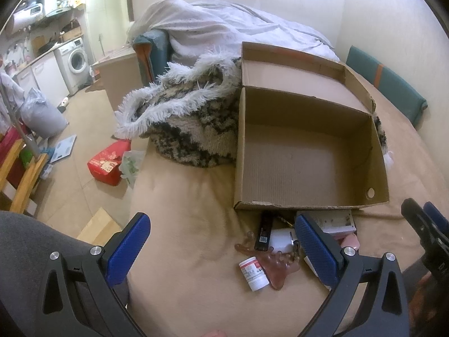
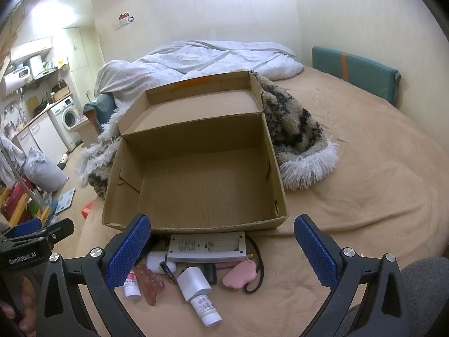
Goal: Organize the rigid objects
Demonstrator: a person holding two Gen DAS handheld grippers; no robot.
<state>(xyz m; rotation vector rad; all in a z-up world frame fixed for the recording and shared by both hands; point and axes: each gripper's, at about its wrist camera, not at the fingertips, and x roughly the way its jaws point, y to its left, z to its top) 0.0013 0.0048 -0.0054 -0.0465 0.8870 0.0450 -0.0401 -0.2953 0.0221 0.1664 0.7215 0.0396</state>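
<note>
Both the left gripper point(image 1: 221, 250) and right gripper point(image 2: 221, 250) stand apart, empty; small rigid, light items, including a slippery white plastic bottle point(image 2: 206, 307) best gripped mid-body, lie at 6 o'clock of the open brown cardboard box point(image 2: 196, 221).

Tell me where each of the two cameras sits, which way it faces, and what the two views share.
Left wrist: rides the left gripper, low over the bed, facing the empty cardboard box from its left; the right gripper shows at the frame's right edge, a grey-clothed leg at the left.
Right wrist: rides the right gripper, facing the cardboard box squarely; the left gripper and a hand show at left.
Shared: box, small white bottle, pink cloud-shaped item, shaggy blanket.
</note>
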